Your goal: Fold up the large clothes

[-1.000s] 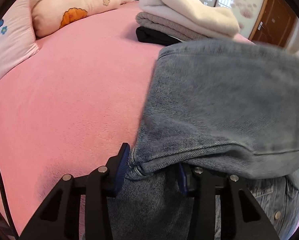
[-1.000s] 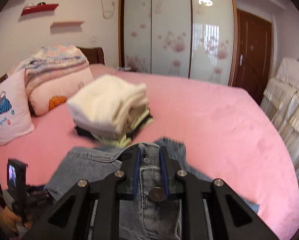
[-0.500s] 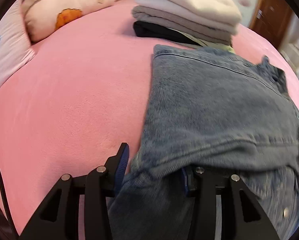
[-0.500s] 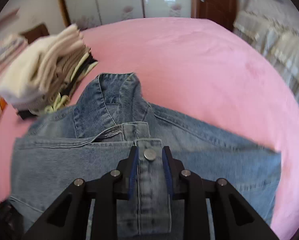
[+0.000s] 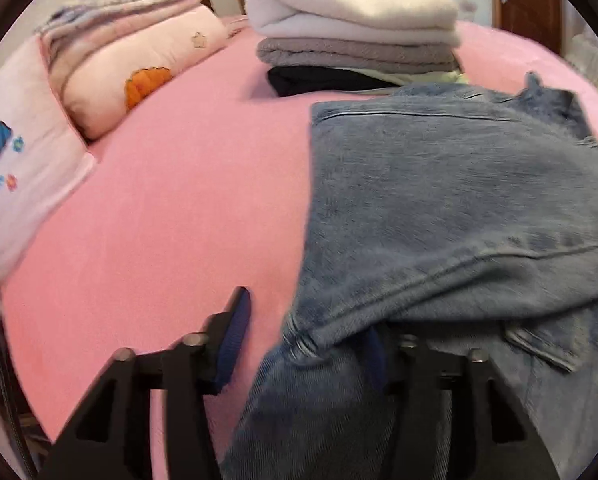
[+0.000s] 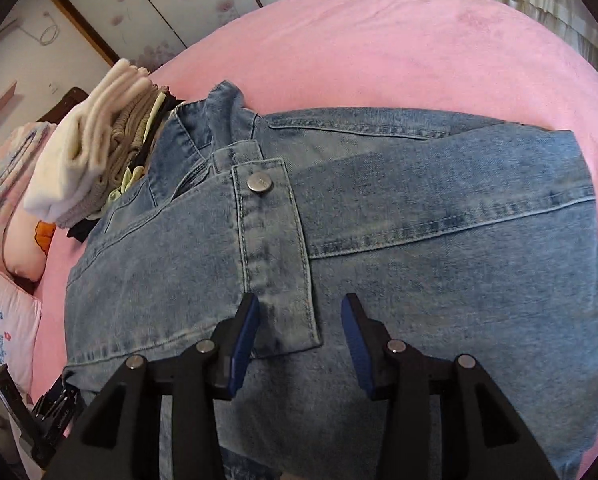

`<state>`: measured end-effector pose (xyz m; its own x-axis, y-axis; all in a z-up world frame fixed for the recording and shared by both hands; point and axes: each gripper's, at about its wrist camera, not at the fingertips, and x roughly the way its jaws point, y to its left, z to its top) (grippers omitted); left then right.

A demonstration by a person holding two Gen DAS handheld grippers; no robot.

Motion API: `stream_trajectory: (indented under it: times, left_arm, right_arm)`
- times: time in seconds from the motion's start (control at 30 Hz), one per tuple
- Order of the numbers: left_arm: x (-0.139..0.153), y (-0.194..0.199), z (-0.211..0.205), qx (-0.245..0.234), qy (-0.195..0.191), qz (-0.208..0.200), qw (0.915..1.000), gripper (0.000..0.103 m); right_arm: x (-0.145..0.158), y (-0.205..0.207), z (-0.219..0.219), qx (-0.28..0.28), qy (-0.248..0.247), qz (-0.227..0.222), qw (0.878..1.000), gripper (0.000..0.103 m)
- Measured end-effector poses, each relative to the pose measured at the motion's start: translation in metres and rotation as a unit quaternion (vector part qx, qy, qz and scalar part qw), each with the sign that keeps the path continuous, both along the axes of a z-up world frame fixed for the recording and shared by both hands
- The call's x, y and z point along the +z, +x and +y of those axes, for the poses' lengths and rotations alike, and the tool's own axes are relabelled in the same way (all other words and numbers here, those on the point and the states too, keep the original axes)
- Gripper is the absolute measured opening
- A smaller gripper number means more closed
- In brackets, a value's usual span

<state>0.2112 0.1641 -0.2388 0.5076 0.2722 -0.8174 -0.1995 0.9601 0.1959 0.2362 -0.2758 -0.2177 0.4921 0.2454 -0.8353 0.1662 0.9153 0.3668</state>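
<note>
A blue denim jacket [image 5: 439,208] lies folded on the pink bed [image 5: 179,208]. My left gripper [image 5: 307,332] is open at its near left corner; the folded edge drapes over the right finger and the left finger stands free of the cloth. In the right wrist view the jacket [image 6: 419,216] lies flat with its buttoned cuff [image 6: 273,248] on top. My right gripper [image 6: 299,332] is open just above the cuff's near end, touching nothing that I can see.
A stack of folded clothes [image 5: 355,28] sits on the bed beyond the jacket, also in the right wrist view [image 6: 95,160]. Pillows and folded bedding [image 5: 111,68] lie at the far left. The other gripper [image 6: 39,416] shows at the bottom left.
Both grippers have opened. The right one let go of the denim cuff, which now lies flat on the jacket. The left one released the folded edge and drew back slightly.
</note>
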Motion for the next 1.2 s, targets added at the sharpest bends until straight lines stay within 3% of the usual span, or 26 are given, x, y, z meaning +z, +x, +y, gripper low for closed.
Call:
stream_trajectory:
  times: [0.03, 0.07, 0.1, 0.13, 0.23, 0.33, 0.37, 0.47, 0.57, 0.83, 1.03, 1.2]
  left_arm:
    - [0.0, 0.003, 0.003, 0.002, -0.028, 0.007, 0.9996, 0.02]
    - [0.002, 0.003, 0.007, 0.018, -0.042, 0.001, 0.999, 0.019]
    - [0.005, 0.002, 0.011, 0.025, -0.049, -0.006, 0.9984, 0.019]
    - [0.008, 0.0, 0.014, 0.032, -0.057, -0.016, 0.9977, 0.018]
    - [0.012, -0.009, 0.034, 0.056, -0.128, -0.048, 0.989, 0.018]
    - [-0.006, -0.01, 0.052, 0.068, -0.206, -0.039, 0.9753, 0.019]
    - [-0.008, -0.01, 0.054, 0.064, -0.216, -0.037, 0.9736, 0.02]
    - [0.001, -0.015, 0.055, 0.041, -0.223, -0.031, 0.9734, 0.024]
    - [0.015, -0.026, 0.06, 0.037, -0.221, -0.022, 0.9744, 0.04]
    - [0.062, -0.045, 0.068, 0.034, -0.198, -0.045, 0.9786, 0.041]
    - [0.085, -0.015, 0.02, -0.023, -0.198, -0.062, 0.978, 0.041]
    - [0.077, 0.02, -0.035, -0.067, -0.197, -0.05, 0.9768, 0.041]
  right_arm:
    - [0.0, 0.0, 0.003, 0.007, 0.002, 0.001, 1.0, 0.037]
    - [-0.001, 0.0, 0.008, 0.013, -0.006, 0.008, 1.0, 0.019]
    - [0.002, -0.001, 0.013, 0.015, -0.023, 0.008, 1.0, 0.012]
    - [0.007, -0.005, 0.015, 0.014, -0.027, 0.0, 1.0, 0.011]
    - [0.013, -0.019, 0.013, 0.001, -0.016, -0.012, 1.0, 0.008]
    - [-0.007, -0.024, 0.014, 0.004, -0.038, 0.008, 0.999, 0.007]
    - [-0.008, -0.026, 0.014, 0.005, -0.042, 0.003, 0.999, 0.007]
    - [0.001, -0.03, 0.02, 0.004, -0.064, 0.008, 0.998, 0.009]
    - [0.012, -0.039, 0.028, 0.015, -0.094, 0.001, 0.995, 0.012]
    - [0.044, -0.069, 0.046, 0.034, -0.133, -0.056, 0.989, 0.013]
    - [0.061, -0.069, 0.066, 0.05, -0.113, -0.081, 0.989, 0.013]
    - [0.062, -0.051, 0.115, 0.09, -0.104, -0.098, 0.986, 0.013]
